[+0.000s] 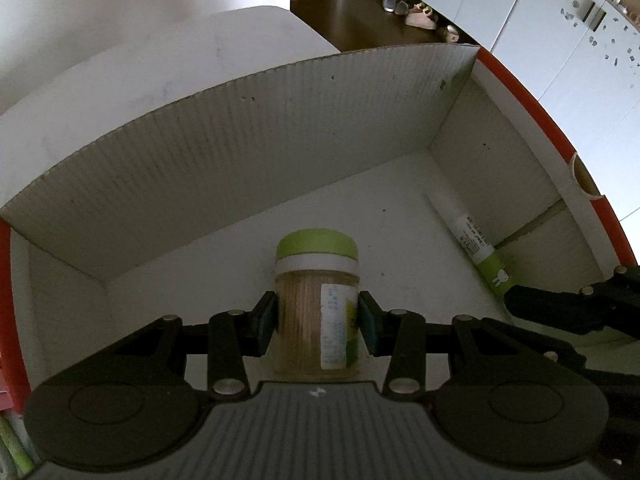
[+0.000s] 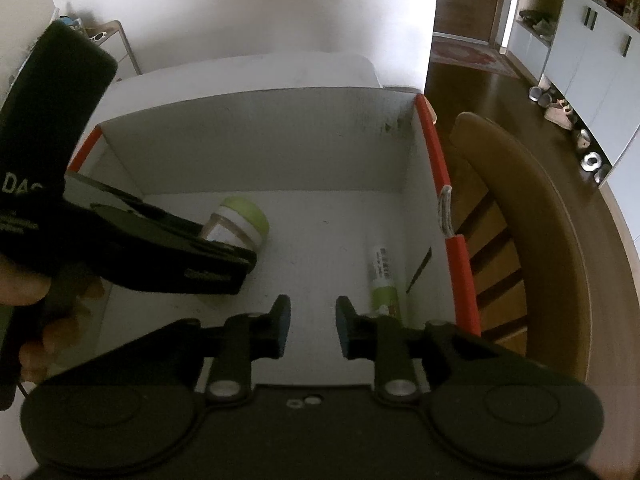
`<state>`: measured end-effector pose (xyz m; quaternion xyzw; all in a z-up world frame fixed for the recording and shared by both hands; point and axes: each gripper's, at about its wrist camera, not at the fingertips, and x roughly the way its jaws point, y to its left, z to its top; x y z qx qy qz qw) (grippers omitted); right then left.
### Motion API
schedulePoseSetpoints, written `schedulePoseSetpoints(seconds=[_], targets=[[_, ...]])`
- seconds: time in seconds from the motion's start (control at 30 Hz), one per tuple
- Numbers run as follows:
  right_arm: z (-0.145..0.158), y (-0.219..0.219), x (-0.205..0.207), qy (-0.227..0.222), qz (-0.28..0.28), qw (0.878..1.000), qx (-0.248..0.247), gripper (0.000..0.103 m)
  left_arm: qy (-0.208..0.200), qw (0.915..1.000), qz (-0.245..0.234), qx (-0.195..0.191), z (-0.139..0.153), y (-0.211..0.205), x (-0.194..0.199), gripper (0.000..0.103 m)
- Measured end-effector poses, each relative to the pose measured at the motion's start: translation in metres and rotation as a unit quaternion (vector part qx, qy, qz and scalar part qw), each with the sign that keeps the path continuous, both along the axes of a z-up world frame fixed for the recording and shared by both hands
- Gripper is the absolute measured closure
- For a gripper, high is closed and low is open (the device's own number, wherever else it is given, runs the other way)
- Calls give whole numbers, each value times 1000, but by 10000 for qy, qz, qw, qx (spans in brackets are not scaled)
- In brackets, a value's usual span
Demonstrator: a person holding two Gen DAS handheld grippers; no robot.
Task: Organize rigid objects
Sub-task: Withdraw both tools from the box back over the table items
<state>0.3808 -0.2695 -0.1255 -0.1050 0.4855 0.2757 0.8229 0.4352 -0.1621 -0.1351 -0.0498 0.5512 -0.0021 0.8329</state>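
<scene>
Fingers (image 1: 266,322) of your left gripper (image 1: 316,322): 2 pads pinching the green-lidded toothpick jar (image 1: 316,280), lower centre, tilted steeply down into the white box (image 1: 280,128). Your right gripper (image 2: 308,326): jaws parted, nothing between, angled down over the box floor. Green-and-white tube (image 2: 382,276): lying by the right wall, lower right. Your left hand (image 2: 36,300): wrapped around its handle, left edge.

Both views dim and flat, w/ a grey-blue cast. Brightest area is the wall (image 2: 240,8) beyond the box (image 1: 280,128), nearly blown out. Box interior evenly lit, only soft shadow in its corners. Heavy fisheye: box rim bows, frame corners go black. Hand (image 2: 24,300) left of the box is dark and blurred; black gear shows little detail.
</scene>
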Motion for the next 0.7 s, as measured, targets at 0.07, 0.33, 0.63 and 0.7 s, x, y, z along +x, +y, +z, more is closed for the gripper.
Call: schedulePoseSetpoints(seconds=[0.07, 0.33, 0.63, 0.7], targets=[[1, -1, 0, -14, 5, 10000, 17, 74, -36, 10000, -9, 27, 2, -1, -2, 60], [7, -3, -7, -93, 56, 9999, 90, 67, -380, 9992, 87, 9, 24, 1, -15, 42], [23, -7, -22, -223, 110, 9993, 270, 57, -806, 9964, 203, 170, 53, 7, -50, 42], [27, -7, -26, -239, 126, 9991, 318, 56, -902, 9955, 243, 148, 60, 10, -60, 42]])
